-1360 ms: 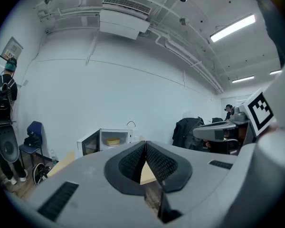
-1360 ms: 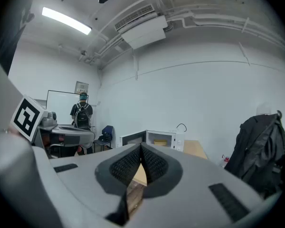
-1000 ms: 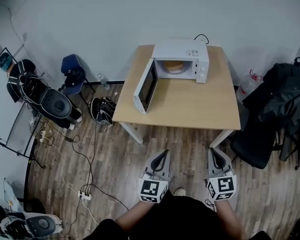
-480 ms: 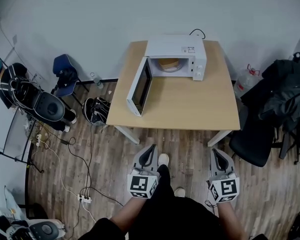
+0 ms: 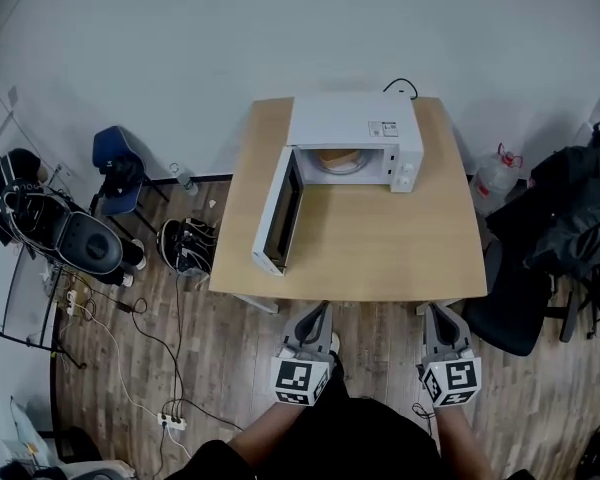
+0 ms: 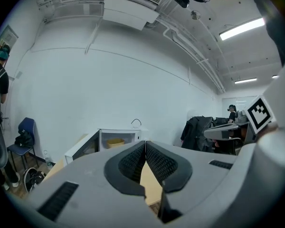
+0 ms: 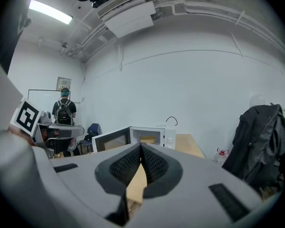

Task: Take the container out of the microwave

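Container [image 5: 338, 158]: a round, shallow vessel of tan-yellow colour, seated inside the cavity of the white microwave [image 5: 355, 125]. From the head view only its near part shows below the oven's roof; the left gripper view shows it as a low yellow bowl shape, and its finer detail is too small to make out. The microwave stands at the far edge of the wooden table [image 5: 380, 243], with its door [image 5: 280, 213] swung fully open to the left and a black cable rising behind it. The table surface in front of the oven carries nothing else.

Left gripper [image 5: 323, 309]: jaws pressed together, nothing between them. Right gripper [image 5: 435, 310]: jaws likewise together and empty. Both are held side by side at the near edge of the table, above the plank floor [image 5: 210, 368], pointing toward the microwave and well apart from the container
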Tool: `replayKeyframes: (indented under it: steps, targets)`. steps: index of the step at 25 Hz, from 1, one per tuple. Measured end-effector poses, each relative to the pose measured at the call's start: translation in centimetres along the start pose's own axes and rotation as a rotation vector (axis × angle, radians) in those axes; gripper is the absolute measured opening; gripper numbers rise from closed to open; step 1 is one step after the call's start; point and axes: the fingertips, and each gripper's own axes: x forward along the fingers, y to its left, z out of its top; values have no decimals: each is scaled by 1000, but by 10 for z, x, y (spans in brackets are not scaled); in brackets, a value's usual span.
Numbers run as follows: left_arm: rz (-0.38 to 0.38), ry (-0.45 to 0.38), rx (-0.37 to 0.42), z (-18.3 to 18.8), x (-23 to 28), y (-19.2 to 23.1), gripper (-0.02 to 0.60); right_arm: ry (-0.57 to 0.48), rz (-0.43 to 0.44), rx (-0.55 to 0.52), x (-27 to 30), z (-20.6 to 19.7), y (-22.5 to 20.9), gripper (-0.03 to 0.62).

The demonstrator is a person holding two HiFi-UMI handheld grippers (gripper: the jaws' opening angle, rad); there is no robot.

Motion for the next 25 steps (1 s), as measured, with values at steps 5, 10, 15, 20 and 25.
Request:
replayKeyframes:
  steps: [5,10,15,20,25]
  targets:
    - [-25,-11,15,24,42,42,12,-11,-27,-5,57,34,-1,60]
    - [-49,-18,32,35,80,85,12,1,-41,7,109,47,5,60]
    - [-94,-8,8,30,105,111,12,13,-46,10,151,57,19,60]
    - [-157,26,21,17,132,118,12,32,-65,8,175,57,24,60]
    - [-165,39,13,9,156,128,12,64,-64,14,187,48,26,60]
